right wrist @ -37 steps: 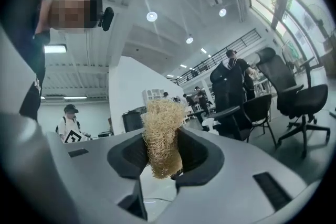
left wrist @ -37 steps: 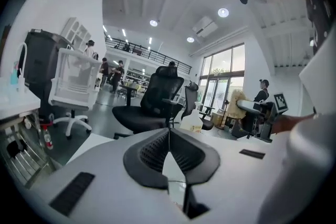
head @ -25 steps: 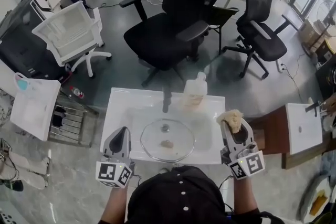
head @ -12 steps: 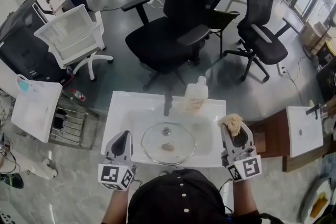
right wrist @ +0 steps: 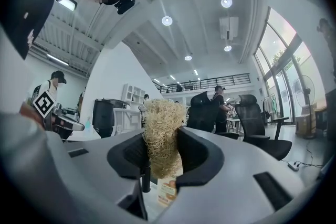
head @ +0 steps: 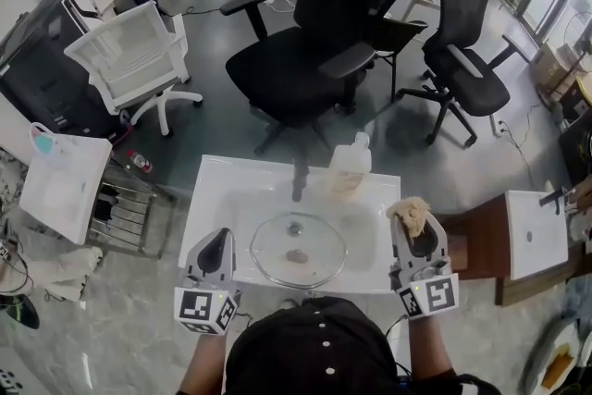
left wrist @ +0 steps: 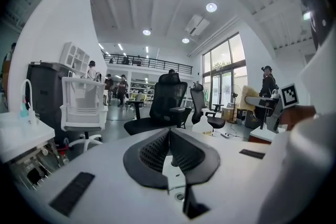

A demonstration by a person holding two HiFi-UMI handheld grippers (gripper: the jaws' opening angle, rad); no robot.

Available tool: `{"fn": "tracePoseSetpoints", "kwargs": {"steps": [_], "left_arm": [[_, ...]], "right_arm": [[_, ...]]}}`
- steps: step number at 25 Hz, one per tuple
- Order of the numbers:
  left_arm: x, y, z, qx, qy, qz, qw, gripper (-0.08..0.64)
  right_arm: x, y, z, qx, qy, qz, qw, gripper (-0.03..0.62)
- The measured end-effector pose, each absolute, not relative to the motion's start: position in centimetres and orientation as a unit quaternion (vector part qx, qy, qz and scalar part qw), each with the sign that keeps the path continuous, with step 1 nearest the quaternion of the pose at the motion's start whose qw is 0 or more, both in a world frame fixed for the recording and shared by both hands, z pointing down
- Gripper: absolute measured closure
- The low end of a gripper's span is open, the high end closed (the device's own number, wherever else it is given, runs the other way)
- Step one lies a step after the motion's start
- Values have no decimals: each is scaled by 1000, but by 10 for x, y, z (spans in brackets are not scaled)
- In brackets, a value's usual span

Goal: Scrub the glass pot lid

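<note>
Round glass pot lid [head: 298, 249] lies in the white rectangular sink [head: 208, 199], lower centre.
Left gripper [left wrist: 169, 136], lower left, sits closed and empty; right gripper [head: 413, 231], lower right, clamps a tan fibrous scrubber [right wrist: 161, 134].

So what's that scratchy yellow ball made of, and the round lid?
The scrubber looks like dried plant fibre, maybe loofah: tangled, tan, dull strands. The lid looks like clear glass, since the white sink shows through it, with a shiny rim that seems metal.
</note>
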State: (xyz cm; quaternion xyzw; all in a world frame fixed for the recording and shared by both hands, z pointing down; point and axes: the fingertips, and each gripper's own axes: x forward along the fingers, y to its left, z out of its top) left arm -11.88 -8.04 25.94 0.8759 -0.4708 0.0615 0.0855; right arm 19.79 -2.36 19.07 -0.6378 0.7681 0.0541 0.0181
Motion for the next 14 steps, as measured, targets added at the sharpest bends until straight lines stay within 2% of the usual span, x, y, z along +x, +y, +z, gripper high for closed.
{"fn": "tracePoseSetpoints", "kwargs": {"steps": [14], "left_arm": [[-116, -80, 257, 880, -465, 44, 85, 531]], "right_arm": [[187, -26, 191, -632, 773, 58, 23, 443]]}}
